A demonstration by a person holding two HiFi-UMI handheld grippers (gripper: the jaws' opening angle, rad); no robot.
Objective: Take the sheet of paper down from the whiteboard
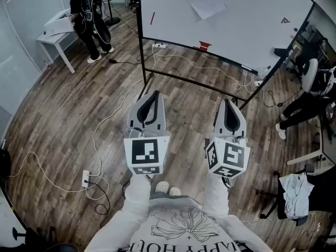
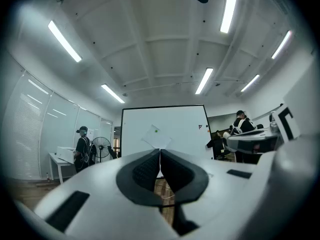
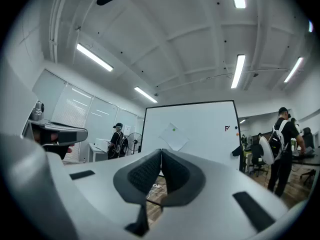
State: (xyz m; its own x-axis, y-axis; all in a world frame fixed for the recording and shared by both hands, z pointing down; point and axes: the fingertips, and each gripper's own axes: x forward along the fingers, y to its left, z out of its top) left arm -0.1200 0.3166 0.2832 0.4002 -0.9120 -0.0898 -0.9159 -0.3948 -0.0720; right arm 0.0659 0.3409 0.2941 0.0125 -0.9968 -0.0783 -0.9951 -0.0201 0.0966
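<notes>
Sheet of paper [image 1: 202, 0] hangs on whiteboard [image 1: 247, 30]. Left gripper [image 1: 153, 94] and right gripper [image 1: 227, 102] are both pressed together, pinching nothing, well short of the whiteboard.

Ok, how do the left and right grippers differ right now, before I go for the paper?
The left gripper shows its cube squarely to the head camera; the right gripper has its cube turned, two faces showing. In the left gripper view the paper sits straight above the jaw tips; in the right gripper view it lies up and right of them. Shared: both shut, empty, level, short of the whiteboard.
</notes>
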